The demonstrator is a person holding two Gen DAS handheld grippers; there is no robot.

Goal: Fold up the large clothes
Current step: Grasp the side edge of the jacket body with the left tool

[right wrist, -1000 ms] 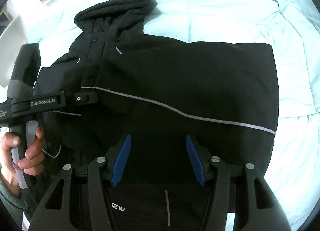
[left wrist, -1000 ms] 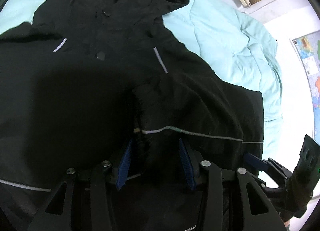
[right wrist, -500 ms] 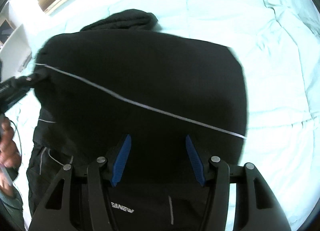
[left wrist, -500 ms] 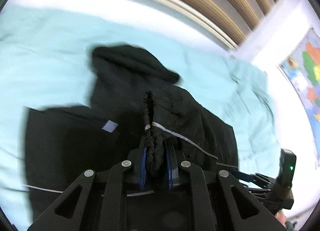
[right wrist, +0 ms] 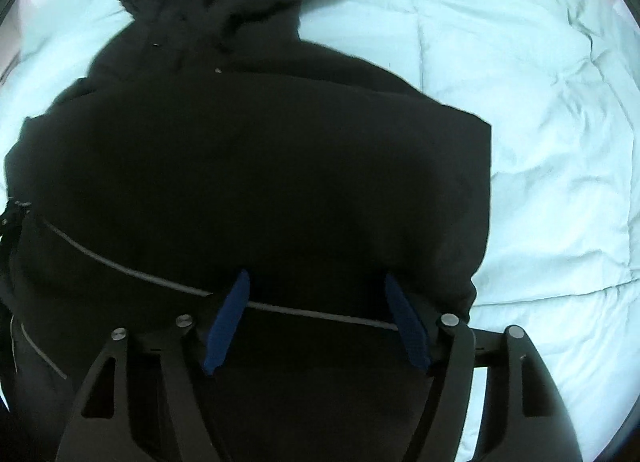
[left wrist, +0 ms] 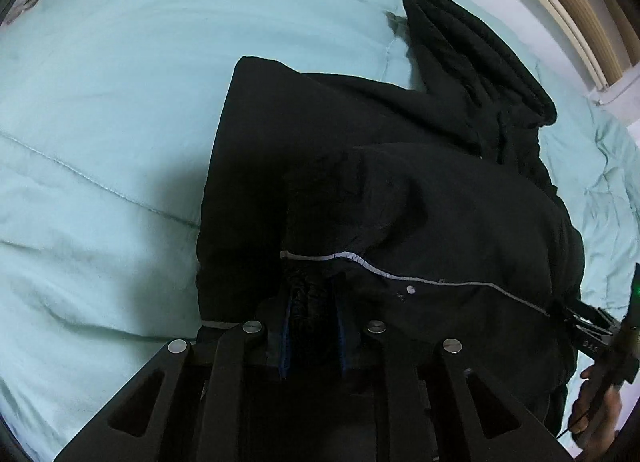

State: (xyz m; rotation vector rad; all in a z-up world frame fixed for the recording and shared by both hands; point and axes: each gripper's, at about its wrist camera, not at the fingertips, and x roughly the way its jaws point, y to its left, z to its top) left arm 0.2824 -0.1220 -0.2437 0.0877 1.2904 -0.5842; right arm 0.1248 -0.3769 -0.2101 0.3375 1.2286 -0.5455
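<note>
A large black hooded jacket (left wrist: 420, 189) lies on a pale green duvet (left wrist: 100, 121), its hood (left wrist: 472, 49) at the far end. My left gripper (left wrist: 312, 290) is shut on a bunched fold of the jacket's hem, by the grey reflective stripe (left wrist: 400, 276). In the right wrist view the jacket (right wrist: 260, 165) fills the middle. My right gripper (right wrist: 316, 286) is open, its blue pads (right wrist: 228, 322) either side of the fabric near the stripe (right wrist: 120, 266). The right gripper also shows at the right edge of the left wrist view (left wrist: 588, 326).
The duvet (right wrist: 540, 121) spreads around the jacket on all sides. A wooden slatted headboard and white wall (left wrist: 568, 1) stand beyond the hood. A hand (left wrist: 596, 406) holds the other tool at the lower right.
My left gripper closed on the jacket fold, lifted it and has carried it across over the body. The right gripper stayed open and moved closer to the jacket.
</note>
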